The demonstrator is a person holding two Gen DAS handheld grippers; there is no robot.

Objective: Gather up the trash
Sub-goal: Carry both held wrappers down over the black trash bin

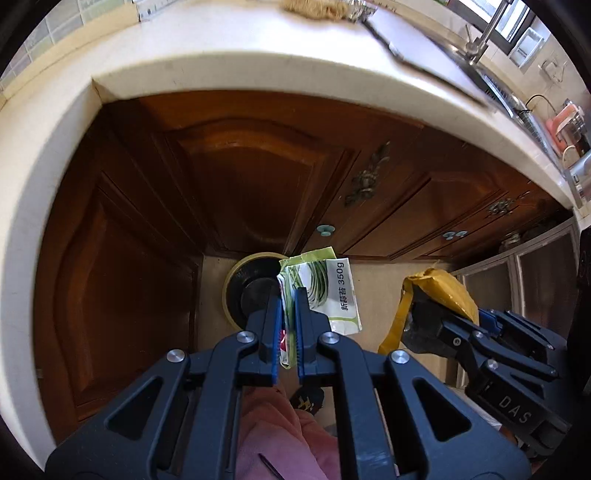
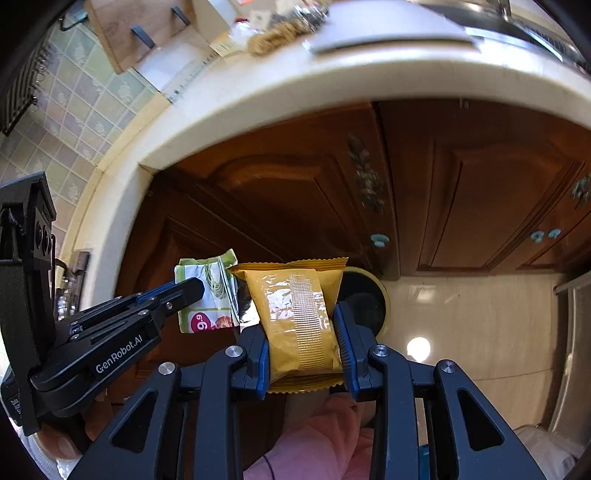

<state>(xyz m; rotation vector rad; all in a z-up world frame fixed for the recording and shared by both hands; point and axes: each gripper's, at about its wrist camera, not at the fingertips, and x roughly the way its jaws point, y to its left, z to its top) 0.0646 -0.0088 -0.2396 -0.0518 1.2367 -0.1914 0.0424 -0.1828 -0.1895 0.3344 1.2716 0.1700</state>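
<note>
My left gripper [image 1: 287,295] is shut on a green and white food packet [image 1: 332,288], held in the air above a round black bin with a yellow rim [image 1: 251,284] on the floor. The packet [image 2: 207,291] and left gripper [image 2: 192,290] also show in the right wrist view. My right gripper [image 2: 301,321] is shut on a yellow snack wrapper [image 2: 295,317], also above the bin [image 2: 369,299]. In the left wrist view the right gripper [image 1: 424,314] holds the yellow wrapper [image 1: 439,291] to the right.
Brown wooden cabinet doors [image 1: 258,177] stand behind the bin under a cream countertop [image 1: 240,70]. A sink with a tap [image 1: 487,33] is at the far right. The floor is beige tile [image 2: 480,314]. A pink sleeve [image 1: 280,443] is below the grippers.
</note>
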